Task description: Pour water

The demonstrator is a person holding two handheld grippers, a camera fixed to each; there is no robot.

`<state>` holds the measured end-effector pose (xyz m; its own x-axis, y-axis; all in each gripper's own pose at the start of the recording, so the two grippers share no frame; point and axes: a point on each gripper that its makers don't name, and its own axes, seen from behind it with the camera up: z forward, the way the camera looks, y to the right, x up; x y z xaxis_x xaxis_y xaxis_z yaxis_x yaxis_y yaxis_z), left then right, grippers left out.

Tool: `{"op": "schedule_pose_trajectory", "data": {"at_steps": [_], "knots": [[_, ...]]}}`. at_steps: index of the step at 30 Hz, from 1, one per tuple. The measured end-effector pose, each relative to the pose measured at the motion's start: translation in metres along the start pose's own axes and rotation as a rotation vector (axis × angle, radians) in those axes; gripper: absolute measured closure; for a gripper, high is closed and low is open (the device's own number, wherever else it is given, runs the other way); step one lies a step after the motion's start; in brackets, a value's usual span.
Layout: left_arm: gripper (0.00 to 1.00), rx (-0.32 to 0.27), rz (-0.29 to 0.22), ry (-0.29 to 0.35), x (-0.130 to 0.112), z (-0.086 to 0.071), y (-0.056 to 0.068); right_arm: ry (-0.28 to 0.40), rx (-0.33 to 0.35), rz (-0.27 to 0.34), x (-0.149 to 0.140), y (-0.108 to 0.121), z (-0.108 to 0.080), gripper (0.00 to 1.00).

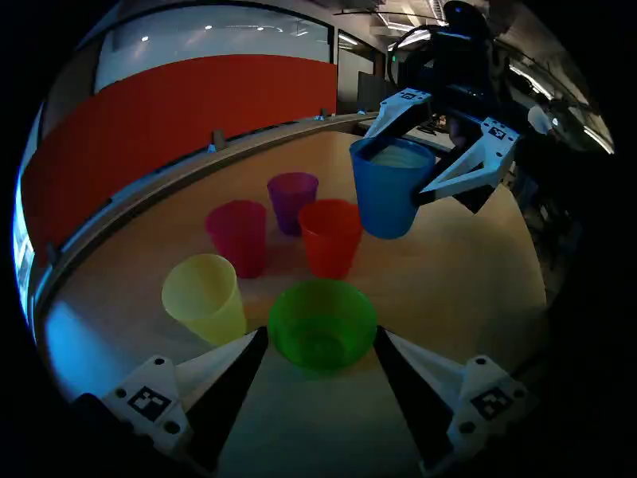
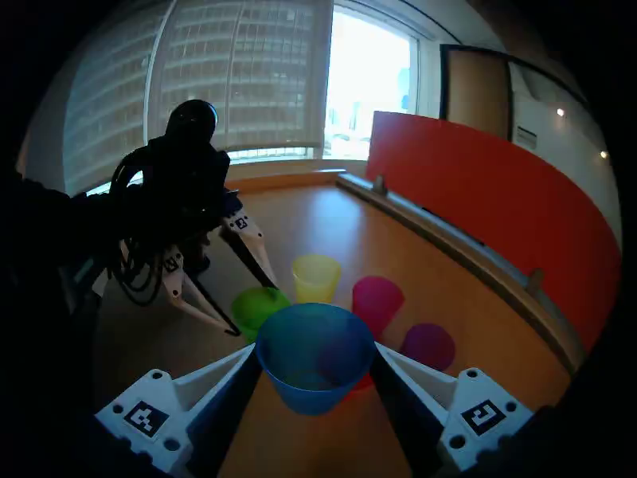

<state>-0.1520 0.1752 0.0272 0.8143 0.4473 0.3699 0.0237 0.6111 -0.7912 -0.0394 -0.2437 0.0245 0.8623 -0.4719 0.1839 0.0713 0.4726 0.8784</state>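
My right gripper (image 2: 314, 350) is shut on a blue cup (image 2: 314, 368), holding it upright above the wooden table (image 1: 470, 271). In the left gripper view the blue cup (image 1: 390, 191) hangs just right of an orange cup (image 1: 330, 235), with the right gripper (image 1: 392, 171) clamped on its sides. Pale liquid shows inside it. My left gripper (image 1: 320, 331) is shut on a green cup (image 1: 322, 323) that stands on the table. A yellow cup (image 1: 205, 296), a magenta cup (image 1: 239, 235) and a purple cup (image 1: 292, 199) stand close by. The left gripper (image 2: 255, 307) shows in the right gripper view around the green cup (image 2: 256, 305).
A red partition (image 1: 183, 111) with a low rail runs along the table's far edge. Bright windows (image 2: 366, 80) lie behind the person (image 2: 187, 175) holding the left gripper. Bare tabletop (image 1: 454, 279) extends to the right of the cups.
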Motion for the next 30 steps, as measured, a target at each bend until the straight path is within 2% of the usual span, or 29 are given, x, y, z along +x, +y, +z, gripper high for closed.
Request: {"op": "schedule_pose_trajectory", "data": {"at_steps": [15,30], "knots": [[0.02,0.017,0.009,0.011,0.002,-0.014,0.003,0.004,0.020,-0.004,-0.004,-0.016,-0.003,0.08],[0.02,0.027,0.009,-0.004,-0.004,-0.021,0.004,-0.024,0.051,0.009,-0.029,-0.030,0.007,0.07]]}}
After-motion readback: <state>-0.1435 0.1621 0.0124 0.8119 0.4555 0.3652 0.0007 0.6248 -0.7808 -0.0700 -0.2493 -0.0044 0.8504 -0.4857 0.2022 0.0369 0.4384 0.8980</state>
